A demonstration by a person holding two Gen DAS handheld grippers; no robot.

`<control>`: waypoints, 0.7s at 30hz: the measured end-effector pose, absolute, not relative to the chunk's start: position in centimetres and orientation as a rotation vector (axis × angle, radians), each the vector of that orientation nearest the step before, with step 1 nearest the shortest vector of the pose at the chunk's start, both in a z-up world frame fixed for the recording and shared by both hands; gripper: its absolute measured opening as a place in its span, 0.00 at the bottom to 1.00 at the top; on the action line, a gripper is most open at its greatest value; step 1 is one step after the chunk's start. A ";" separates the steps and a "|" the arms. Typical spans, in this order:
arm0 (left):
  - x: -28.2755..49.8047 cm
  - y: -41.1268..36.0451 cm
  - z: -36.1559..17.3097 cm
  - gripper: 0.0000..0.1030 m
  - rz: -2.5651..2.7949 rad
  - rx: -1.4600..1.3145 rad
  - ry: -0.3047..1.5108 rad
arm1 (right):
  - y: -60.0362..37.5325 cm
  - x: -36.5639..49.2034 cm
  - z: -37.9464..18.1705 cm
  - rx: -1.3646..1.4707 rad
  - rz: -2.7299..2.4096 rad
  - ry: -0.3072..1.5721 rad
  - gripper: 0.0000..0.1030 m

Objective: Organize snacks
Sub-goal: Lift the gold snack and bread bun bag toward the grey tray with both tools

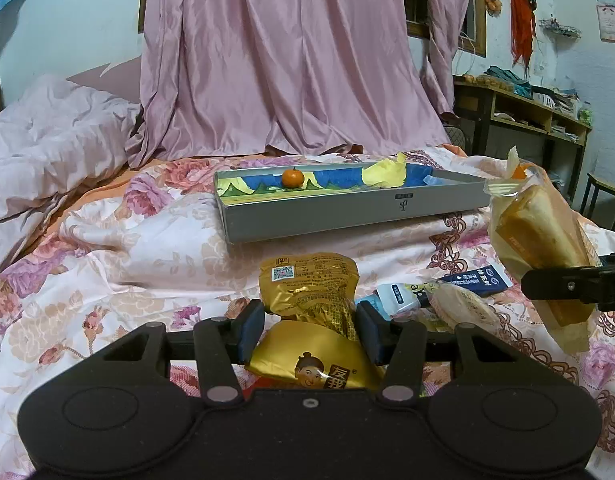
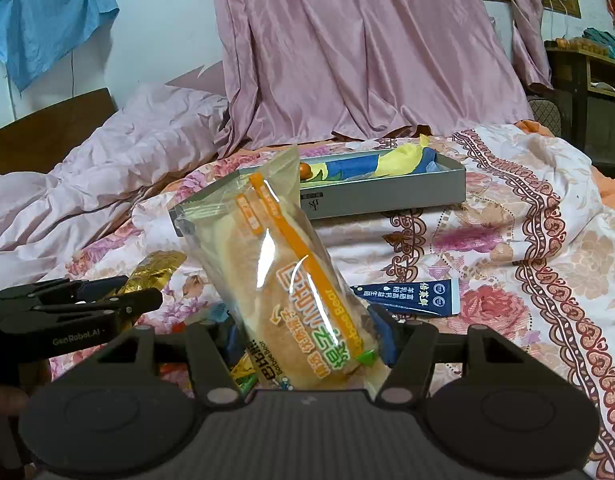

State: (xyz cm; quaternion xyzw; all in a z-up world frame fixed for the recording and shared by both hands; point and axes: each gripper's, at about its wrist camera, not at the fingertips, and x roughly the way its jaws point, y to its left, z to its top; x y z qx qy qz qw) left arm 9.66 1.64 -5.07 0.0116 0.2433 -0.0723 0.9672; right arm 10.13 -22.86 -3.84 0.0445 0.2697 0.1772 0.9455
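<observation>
1. The flat grey cardboard box (image 1: 347, 216) lies on the bed with the flowery pink and white sheet (image 1: 119, 264), far in front of me.
2. Inside the box I see one small round orange fruit (image 1: 293, 178) on the left part, on a blue and yellow picture lining.
3. A crumpled yellow paper (image 1: 387, 174) sits in the right part of the box, and a bit of pale blue wrapping lies in the far right corner.
4. My left claw (image 1: 309, 330) is partly open, with a shiny gold snack packet (image 1: 311, 292) between its two blue pads (image 1: 251, 328). I cannot tell if the pads really pinch it or only stand beside it.
5. A second gold packet with a cartoon face (image 1: 319, 364) lies just under that one, close to my claw.
6. My right claw (image 2: 307, 344) has closed on the low end of a long clear bag of soft bread with orange writing (image 2: 279, 280). The bag stands up tilted, its top leaning left, in front of the left end of the box.
7. A dark blue flat sachet with white letters (image 2: 411, 296) lies on the sheet to the right of the bread bag.
8. The sheet between the snacks and the near wall of the box is bare.
9. The right side of the bed is open too.
</observation>
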 end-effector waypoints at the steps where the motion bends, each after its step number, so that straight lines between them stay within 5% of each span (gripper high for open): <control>1: 9.7 1.6 -5.1 0.51 -0.145 0.026 0.493 | -22.9 10.2 -3.8 0.091 0.363 0.550 0.64; 21: 9.7 1.5 -5.1 0.51 -0.138 0.032 0.499 | -22.3 10.0 -3.8 0.051 0.374 0.552 0.64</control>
